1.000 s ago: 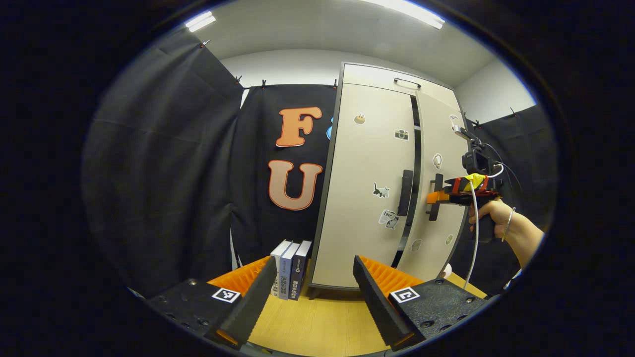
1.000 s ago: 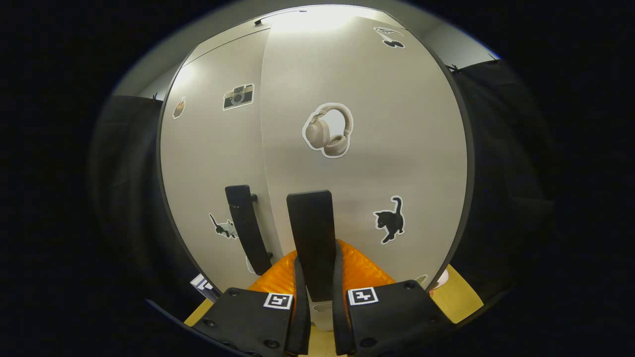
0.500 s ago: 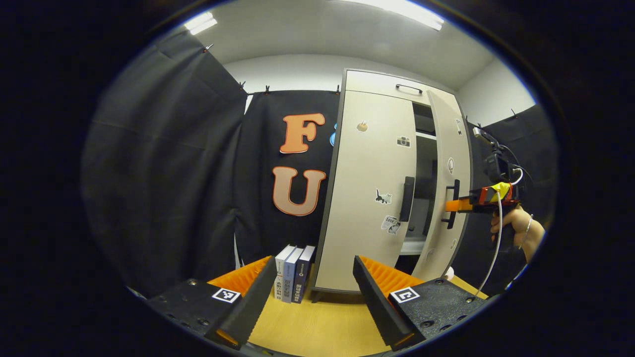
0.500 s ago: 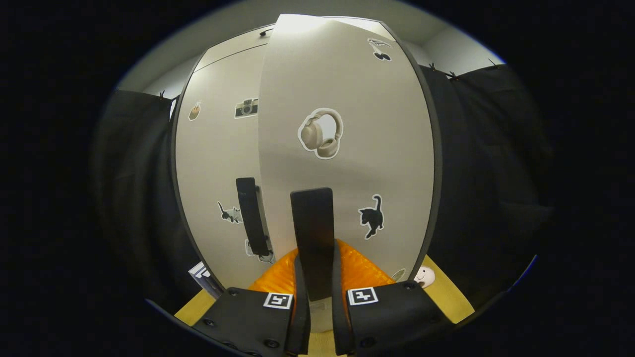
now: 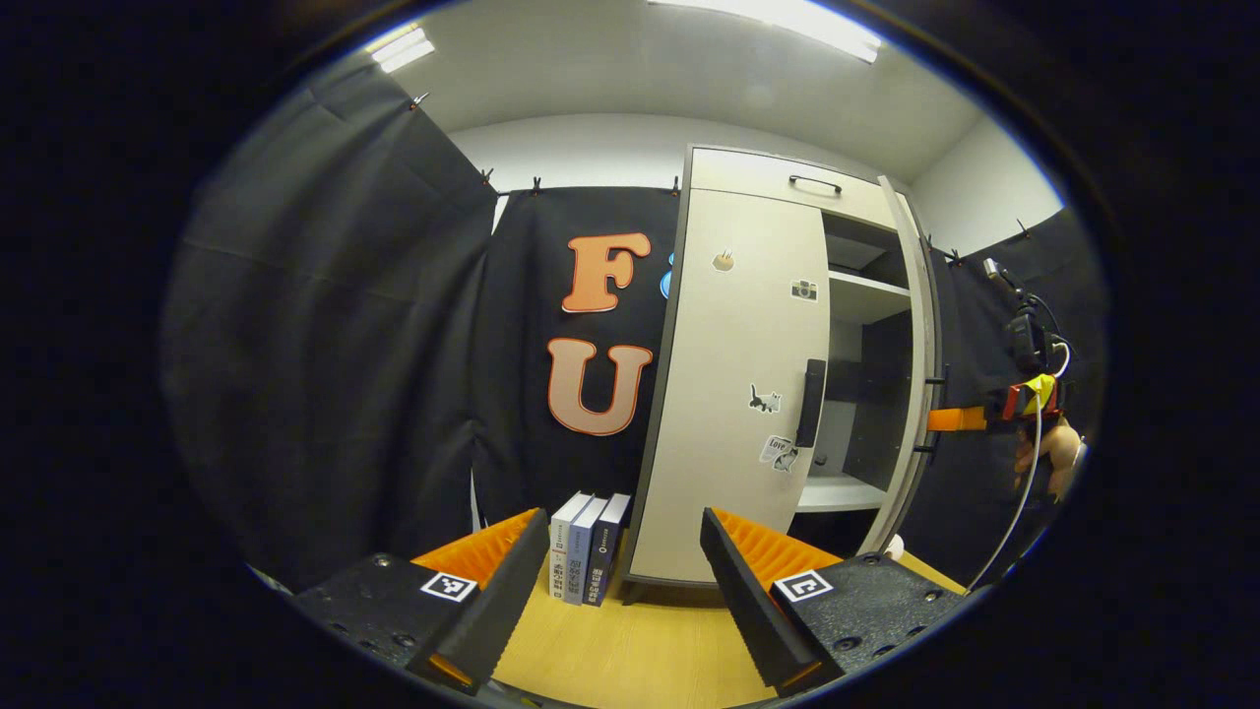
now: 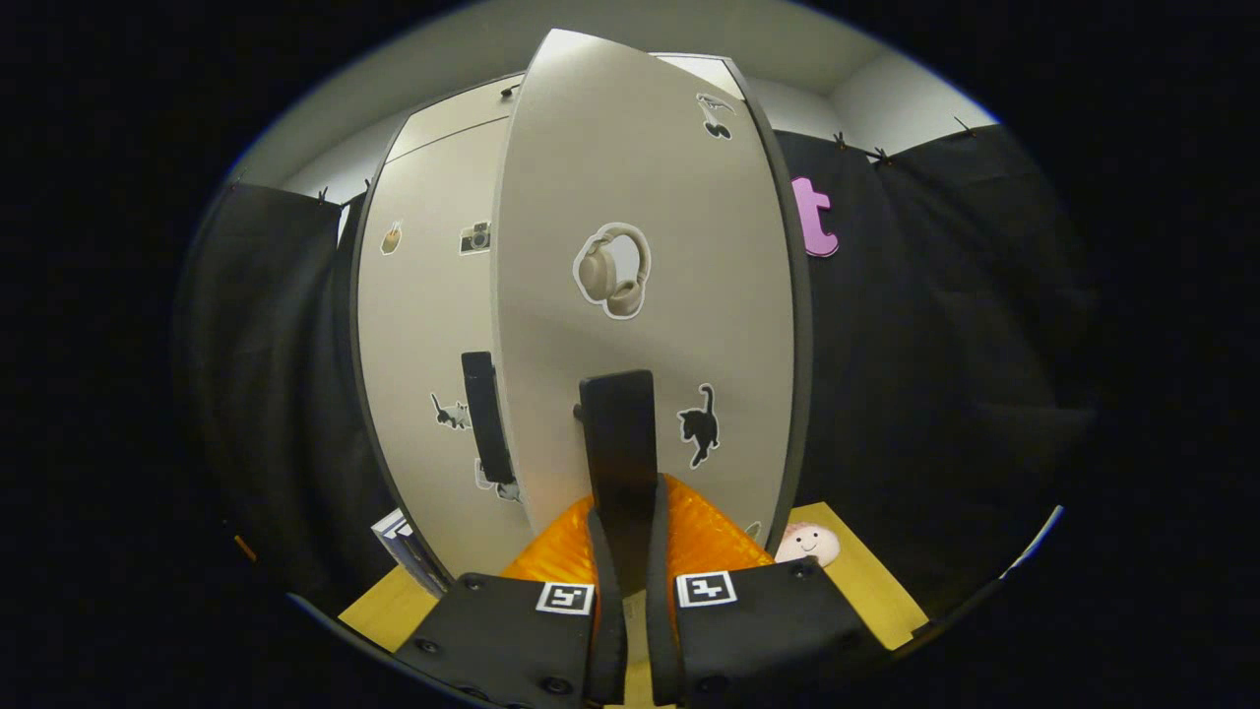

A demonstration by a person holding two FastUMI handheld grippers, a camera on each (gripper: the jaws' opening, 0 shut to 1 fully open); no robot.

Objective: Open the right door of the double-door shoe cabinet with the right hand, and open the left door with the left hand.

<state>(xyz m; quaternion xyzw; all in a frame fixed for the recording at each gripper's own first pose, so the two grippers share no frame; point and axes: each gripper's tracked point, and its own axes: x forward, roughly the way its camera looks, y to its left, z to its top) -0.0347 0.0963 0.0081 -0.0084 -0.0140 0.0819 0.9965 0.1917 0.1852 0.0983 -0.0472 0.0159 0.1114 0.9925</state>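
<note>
While right gripper (image 6: 626,551) clamps handle (image 6: 618,443), right door (image 6: 640,295) stands ajar.

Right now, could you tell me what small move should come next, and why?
Probably bring the left gripper forward to the left door's handle: the right door is swung wide with the right gripper clamped on its handle, while the left door is shut.
</note>
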